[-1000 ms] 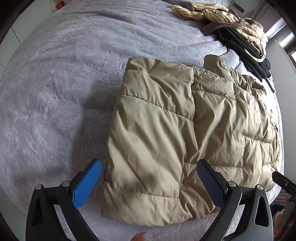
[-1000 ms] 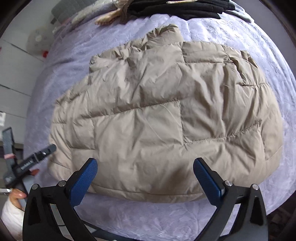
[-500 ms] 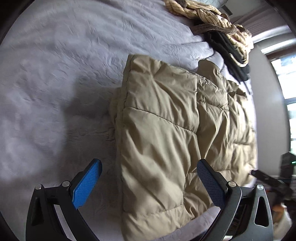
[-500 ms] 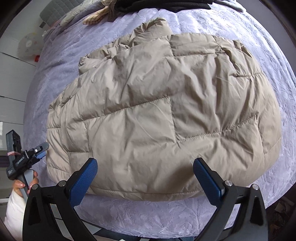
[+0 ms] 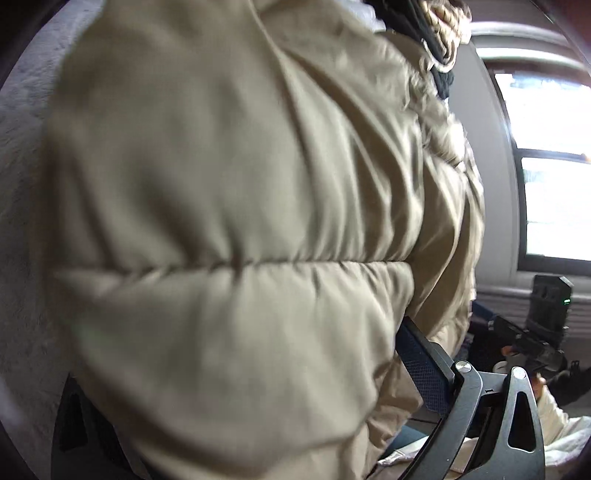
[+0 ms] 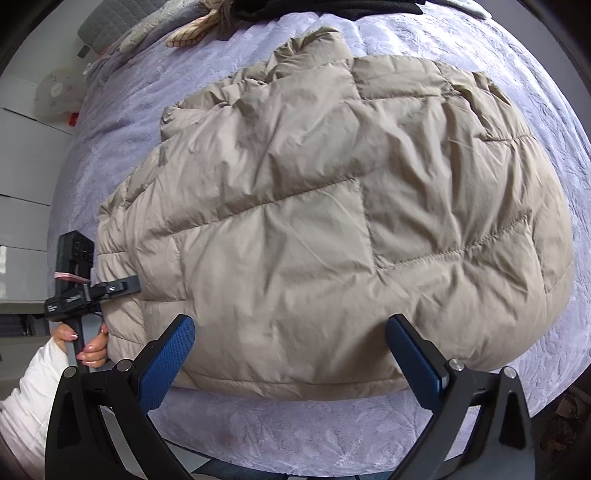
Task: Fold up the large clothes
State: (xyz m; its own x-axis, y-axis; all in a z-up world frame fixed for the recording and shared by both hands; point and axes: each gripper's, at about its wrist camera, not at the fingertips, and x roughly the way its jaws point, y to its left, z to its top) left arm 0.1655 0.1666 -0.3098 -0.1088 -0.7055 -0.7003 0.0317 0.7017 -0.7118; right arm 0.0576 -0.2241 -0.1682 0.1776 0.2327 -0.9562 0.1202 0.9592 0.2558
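A beige quilted puffer jacket [image 6: 332,206] lies folded on the lavender bed cover [image 6: 258,424]. My left gripper [image 5: 295,328] is low at the jacket's left edge, and the padded fabric [image 5: 240,184] bulges between its jaws, which are closing. Only its right blue pad [image 5: 421,369] shows; the other finger is hidden behind the cloth. In the right wrist view a finger of the left gripper [image 6: 122,288] reaches the jacket's side. My right gripper [image 6: 290,325] hovers open over the jacket's near hem, with both blue pads apart from the fabric.
More clothes are piled at the bed's far end: black garments [image 6: 325,11] and a striped cream one [image 6: 192,31]. A bright window [image 5: 554,184] is to the right. A hand in a white sleeve [image 6: 33,387] holds the left gripper at the bed's edge.
My left gripper has dropped and tilted toward the jacket's edge, so the jacket now fills its view and sits between the jaws. The right gripper has barely moved.
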